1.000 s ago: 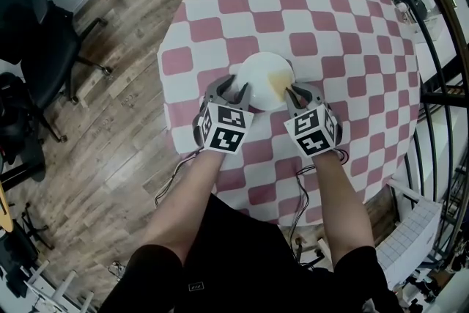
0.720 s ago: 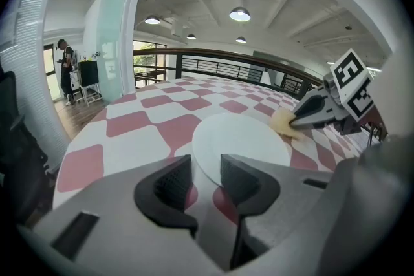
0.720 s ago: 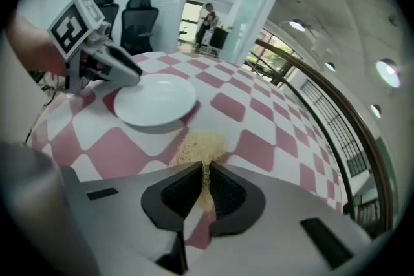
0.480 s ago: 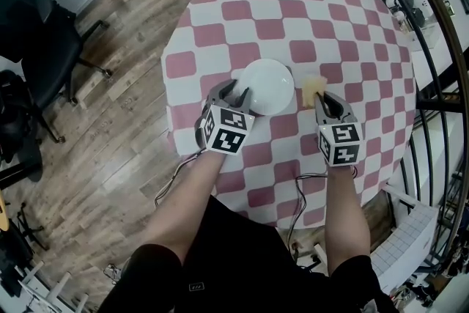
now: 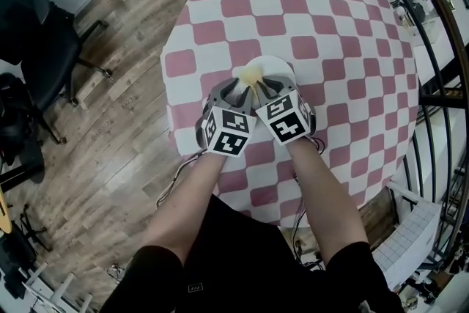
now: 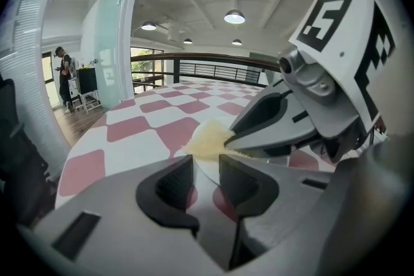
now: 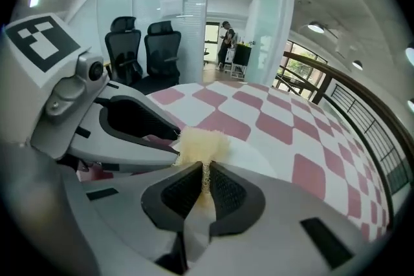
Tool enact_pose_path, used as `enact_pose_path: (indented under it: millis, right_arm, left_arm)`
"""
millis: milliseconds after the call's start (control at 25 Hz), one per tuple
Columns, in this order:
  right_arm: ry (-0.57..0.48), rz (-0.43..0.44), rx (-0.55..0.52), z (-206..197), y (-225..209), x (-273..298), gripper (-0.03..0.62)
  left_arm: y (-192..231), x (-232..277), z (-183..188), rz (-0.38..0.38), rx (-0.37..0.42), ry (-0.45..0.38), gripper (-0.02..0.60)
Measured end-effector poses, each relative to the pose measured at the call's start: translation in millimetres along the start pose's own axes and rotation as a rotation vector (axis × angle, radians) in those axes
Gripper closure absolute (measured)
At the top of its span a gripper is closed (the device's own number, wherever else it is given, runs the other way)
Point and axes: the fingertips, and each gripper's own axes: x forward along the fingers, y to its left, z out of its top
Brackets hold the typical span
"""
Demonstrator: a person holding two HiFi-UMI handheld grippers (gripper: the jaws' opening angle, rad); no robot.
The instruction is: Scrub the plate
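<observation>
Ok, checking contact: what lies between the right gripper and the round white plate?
A pale yellow sponge, clamped in the right gripper, lies on the round white plate; the right gripper view shows it.

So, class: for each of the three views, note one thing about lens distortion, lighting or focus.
Head view: evenly lit and sharp, the tablecloth squares bending toward the edges. Left gripper view: black corners, the ceiling lamp blown out, the foreground soft. Right gripper view: the glass partition frames bow, and the sponge looks slightly fuzzy.
</observation>
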Motion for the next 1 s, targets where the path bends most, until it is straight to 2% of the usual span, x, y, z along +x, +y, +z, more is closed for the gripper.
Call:
enact_pose_path:
  millis: [160,320,600,880,1000]
  right_arm:
    - [0.028,-0.053,-0.103,2,-10,4,0.553]
    - [0.034,-0.094,-0.117,1,-23,5,0.553]
    - [0.030,-0.127,-0.046,-10,-50,-2,0.553]
    - [0.027,-0.201,0.019,-33,-73,-21,0.553]
    - [0.043,-0.246,0.103,-53,-94,-37,0.553]
  left_arm:
    - [0,2,0,-0.001,0.000,0.008,0.451]
    - [1,1,-1,-0.008,-0.006,0.011,0.449]
    - [3,-1,-2,-0.011,-0.008,0.013,0.449]
    - [3,0,-2,-0.007,-0.005,0.014,0.449]
    - [3,0,-2,-0.006,-0.008,0.015,0.449]
